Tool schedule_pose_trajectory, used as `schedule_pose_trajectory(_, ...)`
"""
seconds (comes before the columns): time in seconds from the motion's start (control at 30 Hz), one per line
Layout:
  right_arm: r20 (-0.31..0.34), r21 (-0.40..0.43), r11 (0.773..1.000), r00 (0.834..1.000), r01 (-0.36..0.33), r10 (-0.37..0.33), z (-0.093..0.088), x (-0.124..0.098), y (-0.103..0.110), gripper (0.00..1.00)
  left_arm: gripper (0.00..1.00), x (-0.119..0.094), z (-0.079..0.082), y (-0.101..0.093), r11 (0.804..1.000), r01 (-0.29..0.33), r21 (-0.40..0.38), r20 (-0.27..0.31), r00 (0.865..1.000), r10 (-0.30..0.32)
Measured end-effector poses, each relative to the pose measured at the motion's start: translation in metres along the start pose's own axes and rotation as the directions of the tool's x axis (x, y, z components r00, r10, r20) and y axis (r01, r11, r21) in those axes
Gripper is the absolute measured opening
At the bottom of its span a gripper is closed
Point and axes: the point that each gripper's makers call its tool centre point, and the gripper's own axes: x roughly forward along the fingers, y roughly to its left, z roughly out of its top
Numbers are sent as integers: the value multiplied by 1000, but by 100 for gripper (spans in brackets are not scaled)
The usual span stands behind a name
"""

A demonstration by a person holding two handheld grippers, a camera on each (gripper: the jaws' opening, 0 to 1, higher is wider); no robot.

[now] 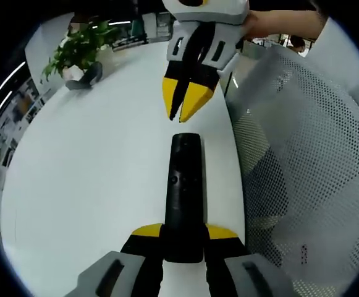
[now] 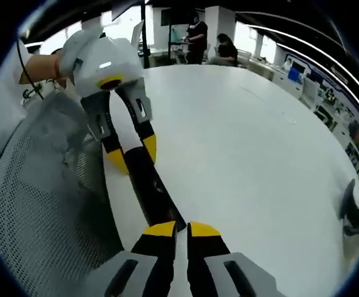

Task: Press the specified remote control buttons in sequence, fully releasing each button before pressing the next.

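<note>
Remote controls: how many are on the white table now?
1. The black remote control lies on the white table near its edge, by the mesh chair. The left gripper clamps its near end; the right gripper hovers shut beyond its far end.

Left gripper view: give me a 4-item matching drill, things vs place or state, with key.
Things:
1. remote control
2. potted plant
3. mesh chair back
4. right gripper

Place or state:
A. at the far end of the white table
B. off the table's edge, beside it
C. clamped between the left gripper jaws
D. tips nearly together, just beyond the remote's far end

Pairs: 1-C, 2-A, 3-B, 4-D
</note>
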Motion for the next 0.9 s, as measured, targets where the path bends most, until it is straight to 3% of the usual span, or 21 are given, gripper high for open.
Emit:
schedule_pose_trajectory(0.23, -66, -81, 995, 996, -61, 56, -5, 10, 11, 0, 24, 0, 0, 0, 1000, 8, 14, 4, 1000, -8)
schedule_pose_trajectory(0.57, -137, -188, 978, 988, -90, 65, -9, 12, 15, 0, 24, 0, -1, -1, 999, 34, 40, 10, 999, -34)
schedule_pose_trajectory(0.67, -174, -258, 961, 983, -103, 58, -10, 13, 15, 0, 24, 0, -1, 0, 998, 38, 43, 14, 999, -39)
schedule_pose_trajectory(0.8, -241, -371, 921, 970, -117, 25, -11, 15, 15, 0, 24, 0, -1, -1, 998, 37, 41, 31, 999, -38)
schedule_pose_trajectory(0.9, -264, -364, 923, 964, -127, 29, -9, 16, 15, 0, 24, -1, -1, 0, 999, 36, 37, 47, 998, -38)
